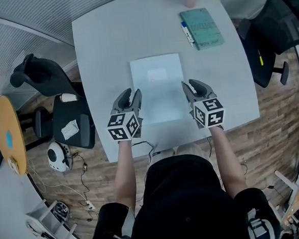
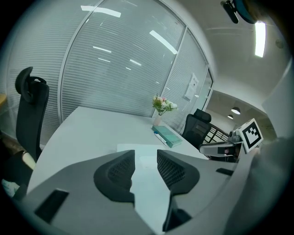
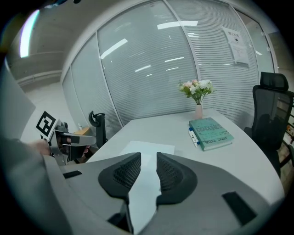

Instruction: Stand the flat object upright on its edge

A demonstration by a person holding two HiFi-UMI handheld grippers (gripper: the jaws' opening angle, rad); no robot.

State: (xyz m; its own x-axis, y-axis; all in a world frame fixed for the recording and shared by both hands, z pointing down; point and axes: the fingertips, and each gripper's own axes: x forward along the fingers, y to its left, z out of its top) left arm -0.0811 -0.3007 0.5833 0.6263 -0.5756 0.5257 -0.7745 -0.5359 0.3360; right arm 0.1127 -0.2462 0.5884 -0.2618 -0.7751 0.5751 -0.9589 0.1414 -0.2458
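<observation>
Office meeting room, seen from above: a pale rounded table [image 1: 98,48] is flanked by black swivel chairs [image 1: 55,82], and cables [image 1: 62,186] are trailed across the wood-look floor [image 1: 272,128]. The room is closed off by curved glass partitions lined with blinds [image 3: 151,69], on which a printed notice [image 3: 235,43] is posted. A teal book [image 1: 202,28] and a vase of flowers [image 3: 197,94] are set at the table's far end, under strip lighting [image 2: 260,39]
</observation>
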